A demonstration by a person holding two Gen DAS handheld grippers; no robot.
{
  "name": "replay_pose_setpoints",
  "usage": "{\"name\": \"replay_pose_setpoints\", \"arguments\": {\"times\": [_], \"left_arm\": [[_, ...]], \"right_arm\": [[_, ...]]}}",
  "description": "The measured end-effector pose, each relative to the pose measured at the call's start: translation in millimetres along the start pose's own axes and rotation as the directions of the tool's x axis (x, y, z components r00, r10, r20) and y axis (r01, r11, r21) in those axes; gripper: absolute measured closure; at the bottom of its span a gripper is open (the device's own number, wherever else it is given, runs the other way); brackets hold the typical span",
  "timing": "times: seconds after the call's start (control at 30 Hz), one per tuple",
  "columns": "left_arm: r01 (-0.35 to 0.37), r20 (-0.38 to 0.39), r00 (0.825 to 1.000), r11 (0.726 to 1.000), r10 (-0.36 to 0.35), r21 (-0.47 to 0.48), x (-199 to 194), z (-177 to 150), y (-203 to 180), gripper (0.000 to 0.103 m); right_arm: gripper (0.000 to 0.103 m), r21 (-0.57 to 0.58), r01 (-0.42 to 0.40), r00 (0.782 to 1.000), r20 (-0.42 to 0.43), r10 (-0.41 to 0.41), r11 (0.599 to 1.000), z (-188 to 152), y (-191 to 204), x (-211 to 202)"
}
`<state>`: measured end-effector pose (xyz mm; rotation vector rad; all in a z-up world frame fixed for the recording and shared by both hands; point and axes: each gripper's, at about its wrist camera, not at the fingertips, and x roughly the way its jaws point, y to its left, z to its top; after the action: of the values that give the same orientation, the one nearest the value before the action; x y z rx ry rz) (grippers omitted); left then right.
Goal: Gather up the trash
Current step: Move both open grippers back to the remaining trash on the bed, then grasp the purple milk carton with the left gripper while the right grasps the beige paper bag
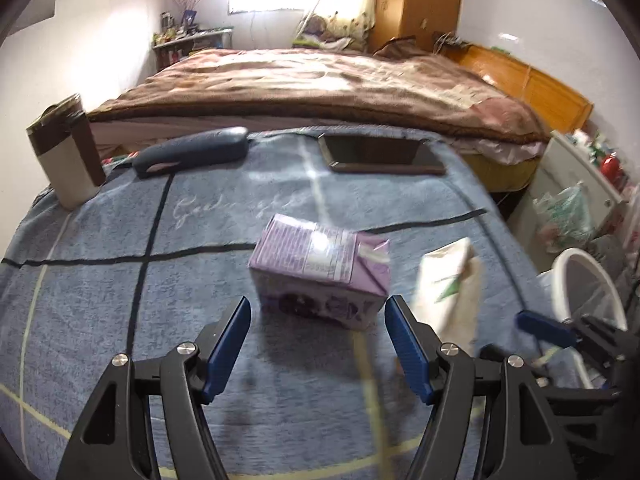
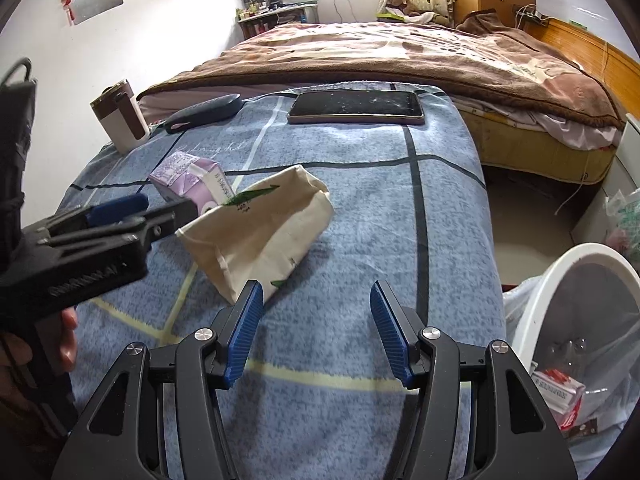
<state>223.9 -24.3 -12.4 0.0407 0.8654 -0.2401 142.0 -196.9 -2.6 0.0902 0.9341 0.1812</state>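
A purple drink carton [image 1: 320, 268] lies on its side on the blue checked cloth [image 1: 120, 280]. My left gripper [image 1: 318, 344] is open, just short of it, the jaws a little wider than the carton. The carton also shows in the right wrist view [image 2: 188, 180], with the left gripper [image 2: 120, 216] beside it. A cream cloth pouch [image 2: 260, 228] lies right of the carton, also seen in the left wrist view [image 1: 448, 280]. My right gripper [image 2: 316, 328] is open and empty, near the pouch's front corner. A white bin [image 2: 568, 312] with a clear liner holds wrappers at the right.
A dark phone [image 2: 356, 108], a dark blue case [image 2: 204, 114] and a brown-and-white cup [image 2: 120, 120] sit at the cloth's far edge. A bed with a brown blanket [image 2: 400, 52] lies beyond. The table's right edge drops to the floor by the bin.
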Motion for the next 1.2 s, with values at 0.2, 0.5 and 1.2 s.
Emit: {"name": "replay_pose_setpoints", "arguments": {"times": [0.2,0.5,1.2], "left_arm": [[-0.033,0.004,0.999,0.998,0.033,-0.047,-4.0,-4.7,27.7,0.031],[0.028,0.028,0.999,0.998,-0.026,-0.064,-17.2,-5.4,36.6,0.031],[-0.034,-0.023,0.999,0.996,0.032,-0.08,3.1,-1.7,37.8,0.031]], "right_arm": [[0.045,-0.011,0.005,1.0,-0.019,-0.005,1.0,4.0,3.8,6.9],[0.043,-0.031,0.04,0.999,-0.032,-0.041,0.999,5.7,7.4,12.2],[0.04,-0.024,0.112,0.993,-0.037,-0.113,0.993,7.7,-5.0,16.7]]}}
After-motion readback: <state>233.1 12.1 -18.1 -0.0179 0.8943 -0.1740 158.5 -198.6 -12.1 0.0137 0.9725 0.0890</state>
